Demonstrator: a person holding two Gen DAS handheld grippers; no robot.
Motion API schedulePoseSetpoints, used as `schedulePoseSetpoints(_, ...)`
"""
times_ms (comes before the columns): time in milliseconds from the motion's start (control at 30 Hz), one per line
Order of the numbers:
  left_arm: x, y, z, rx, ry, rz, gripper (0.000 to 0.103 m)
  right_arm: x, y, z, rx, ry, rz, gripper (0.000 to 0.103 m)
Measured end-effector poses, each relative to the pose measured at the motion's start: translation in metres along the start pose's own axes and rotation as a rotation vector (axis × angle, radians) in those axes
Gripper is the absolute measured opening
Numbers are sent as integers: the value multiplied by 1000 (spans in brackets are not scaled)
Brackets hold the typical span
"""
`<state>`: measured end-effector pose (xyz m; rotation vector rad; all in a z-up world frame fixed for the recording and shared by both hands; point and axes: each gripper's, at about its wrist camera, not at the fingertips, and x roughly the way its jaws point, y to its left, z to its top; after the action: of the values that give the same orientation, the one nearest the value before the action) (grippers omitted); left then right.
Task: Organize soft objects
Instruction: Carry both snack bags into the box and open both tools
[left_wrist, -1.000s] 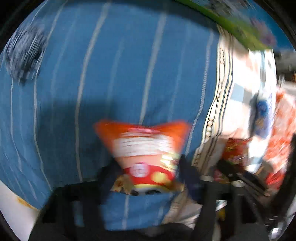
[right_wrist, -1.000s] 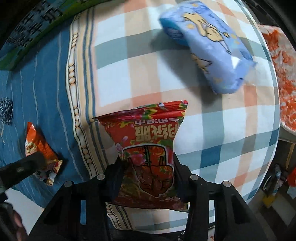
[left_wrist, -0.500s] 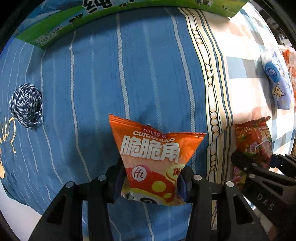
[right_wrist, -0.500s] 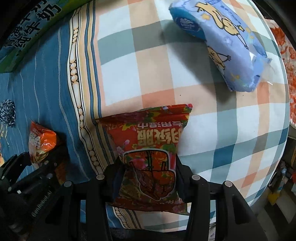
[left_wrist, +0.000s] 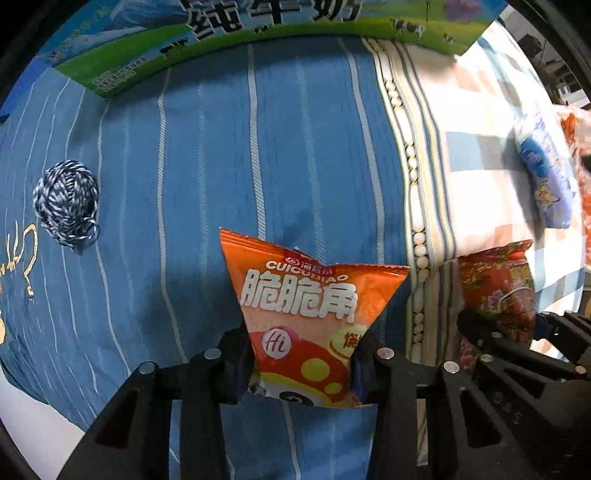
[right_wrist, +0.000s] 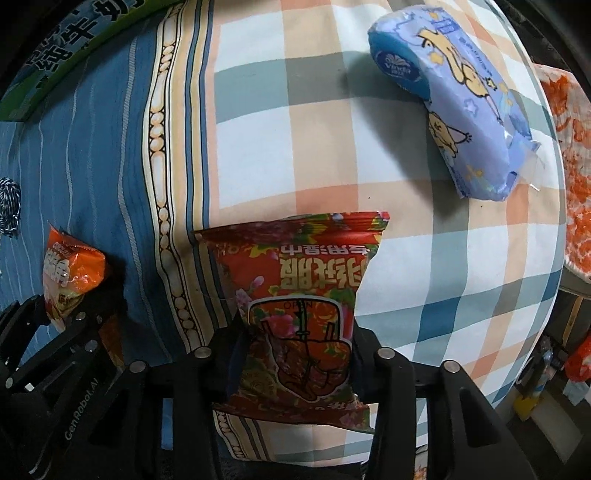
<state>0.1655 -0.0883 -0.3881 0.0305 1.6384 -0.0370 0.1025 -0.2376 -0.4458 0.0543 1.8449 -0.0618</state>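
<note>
Here each jaws pair seemingly clamps its packet: orange snack bag (left_wrist: 303, 314), red pouch (right_wrist: 303, 314).

Black plastic left claw (left_wrist: 301, 360), silver screw heads, right claw (right_wrist: 295, 360) alike, "GenRobot.AI" lettering

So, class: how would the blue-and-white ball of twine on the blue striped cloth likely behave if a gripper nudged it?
The ball of twine looks round, so it would probably roll rather than slide. A loose strand trails at its lower edge, so it may start unwinding. It seems small and soft, likely light, and would squash a little under the push.
</note>
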Motion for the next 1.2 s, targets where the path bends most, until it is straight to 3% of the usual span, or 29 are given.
schedulePoseSetpoints(233,-69,18,-5,-39,-124,-59,38,-35,10,-10,-29,-67,9,44)
schedulePoseSetpoints(567,-206,45,-1,-83,-371,-122,38,-174,20,-24,-75,-325,70,44)
schedulePoseSetpoints(800,-244,54,8,-85,-453,-143,38,-245,37,-31,-131,-459,108,44)
schedulePoseSetpoints(1200,-266,72,31,-108,-490,-193,38,-270,55,-15,-184,-503,169,44)
